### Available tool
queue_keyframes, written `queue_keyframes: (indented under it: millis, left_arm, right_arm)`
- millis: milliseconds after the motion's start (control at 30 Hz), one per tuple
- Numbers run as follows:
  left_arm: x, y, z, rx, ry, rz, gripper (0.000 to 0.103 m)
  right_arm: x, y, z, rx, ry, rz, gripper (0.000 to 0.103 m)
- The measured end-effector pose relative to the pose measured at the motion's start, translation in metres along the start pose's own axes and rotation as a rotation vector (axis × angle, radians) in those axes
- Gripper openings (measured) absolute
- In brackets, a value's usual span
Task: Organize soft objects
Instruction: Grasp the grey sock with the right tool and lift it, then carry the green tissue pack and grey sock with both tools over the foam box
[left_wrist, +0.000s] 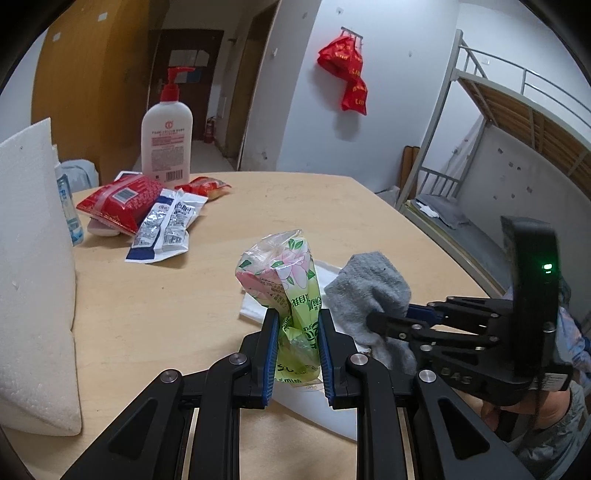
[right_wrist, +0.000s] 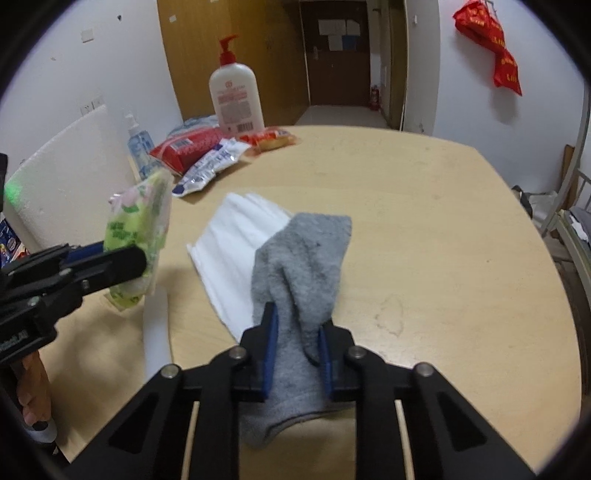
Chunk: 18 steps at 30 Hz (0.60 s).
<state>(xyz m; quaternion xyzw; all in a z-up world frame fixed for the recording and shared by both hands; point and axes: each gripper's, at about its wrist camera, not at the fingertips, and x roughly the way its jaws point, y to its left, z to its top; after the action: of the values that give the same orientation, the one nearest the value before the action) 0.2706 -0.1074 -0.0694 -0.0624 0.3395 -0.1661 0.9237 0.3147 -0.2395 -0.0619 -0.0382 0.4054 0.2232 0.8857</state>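
My left gripper is shut on a green and pink tissue pack and holds it upright above the table; the same tissue pack shows at the left of the right wrist view. My right gripper is shut on a grey sock, whose cuff hangs down below the jaws. In the left wrist view the grey sock sits pinched at the right, close beside the tissue pack. A folded white cloth lies flat on the table under the sock.
At the far left of the wooden table stand a white pump bottle, a red packet, a blue and white sachet, an orange snack packet and a small blue bottle. A white foam block leans at the left. A bunk bed stands beyond the table's right edge.
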Motion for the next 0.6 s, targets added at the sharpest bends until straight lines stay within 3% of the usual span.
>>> queue_keyframes:
  millis: [167,467,533,600]
  left_arm:
    - [0.000,0.004,0.000,-0.009,-0.006,0.005,0.022]
    - [-0.006,-0.005,-0.003,0.019,-0.023,0.002,0.022]
    - [-0.007,-0.007,-0.002,0.027,-0.029,0.000,0.022]
    - [-0.008,-0.007,-0.002,0.031,-0.037,-0.007,0.022]
  right_arm:
    - [-0.025,-0.005,-0.001,0.024,-0.071,0.043,0.024]
    - [-0.039,-0.015,-0.001,0.073,-0.121,0.060,0.024]
    - [-0.041,-0.014,-0.003,0.065,-0.136,0.068,0.010]
    - [-0.039,-0.012,-0.003,0.067,-0.127,0.098,0.009]
